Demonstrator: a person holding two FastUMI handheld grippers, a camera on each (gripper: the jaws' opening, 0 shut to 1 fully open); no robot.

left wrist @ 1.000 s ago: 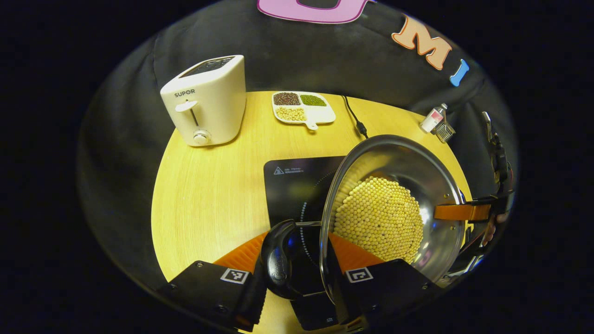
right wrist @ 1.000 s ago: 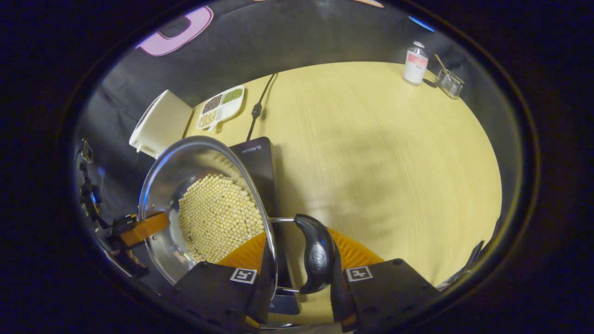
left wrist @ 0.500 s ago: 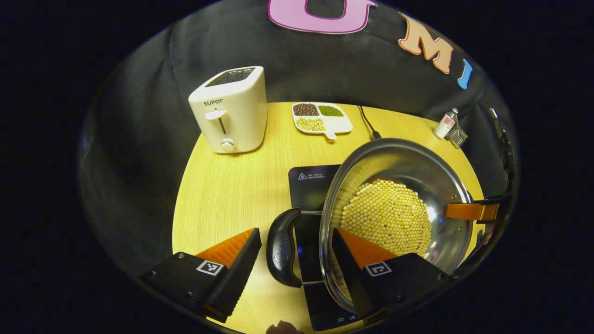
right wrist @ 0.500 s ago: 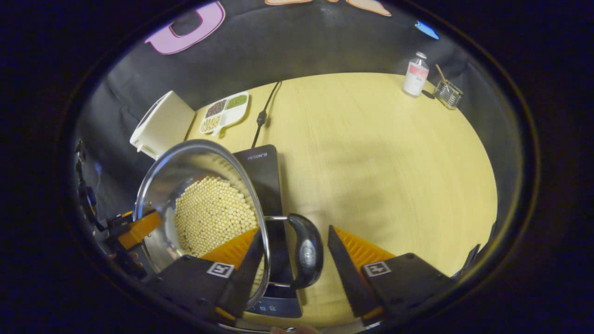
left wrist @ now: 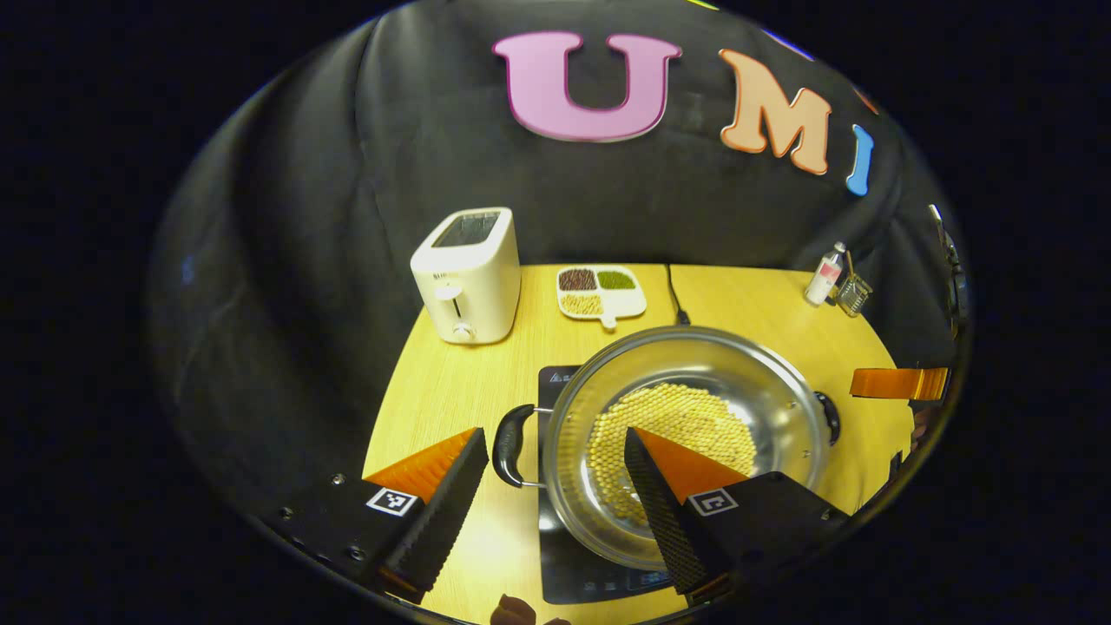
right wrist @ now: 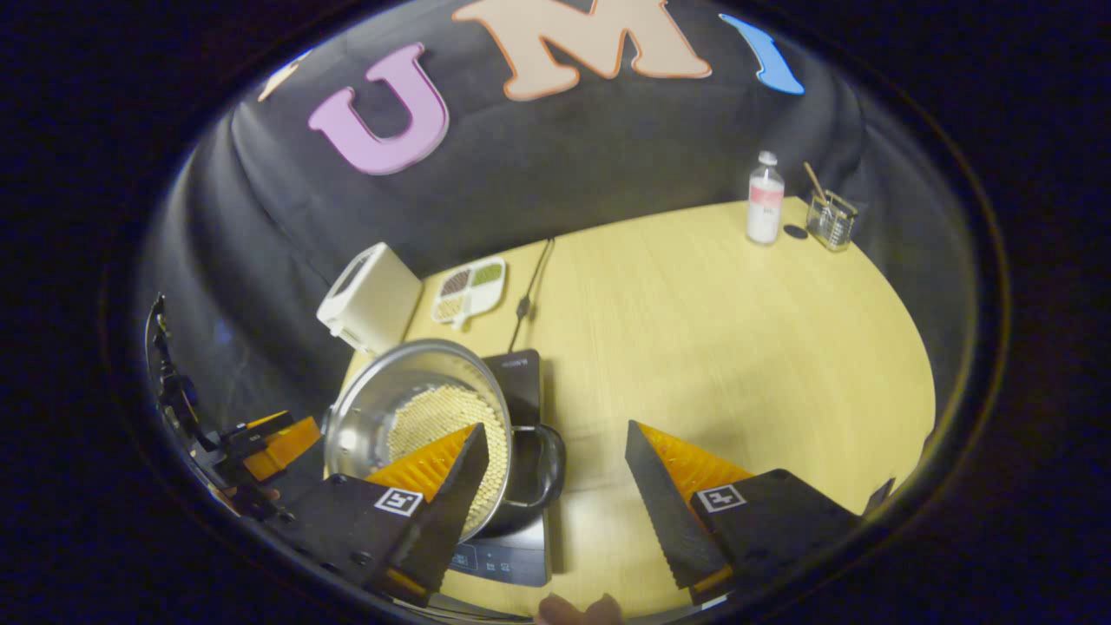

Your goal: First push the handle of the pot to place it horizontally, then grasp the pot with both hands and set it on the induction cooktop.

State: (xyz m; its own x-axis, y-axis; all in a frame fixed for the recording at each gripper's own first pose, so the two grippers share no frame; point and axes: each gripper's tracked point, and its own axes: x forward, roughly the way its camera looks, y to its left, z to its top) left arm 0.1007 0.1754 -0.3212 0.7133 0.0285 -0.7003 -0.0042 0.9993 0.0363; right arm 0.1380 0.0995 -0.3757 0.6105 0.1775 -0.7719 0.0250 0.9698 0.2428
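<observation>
pot (left wrist: 686, 434) now rests on the cooktop (left wrist: 555, 555), since my left claw (left wrist: 555, 486) and right claw (right wrist: 555, 486) have let go, wide open, empty, pulled back: job looks done.

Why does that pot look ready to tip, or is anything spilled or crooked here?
Nothing stands out. The pot sits level on the induction cooktop, its beans all inside, and both grippers, left and right, hang open, clear of it.

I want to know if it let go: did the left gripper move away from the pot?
Yes. The left gripper opened and pulled back: the pot and toaster look smaller and farther off.
</observation>
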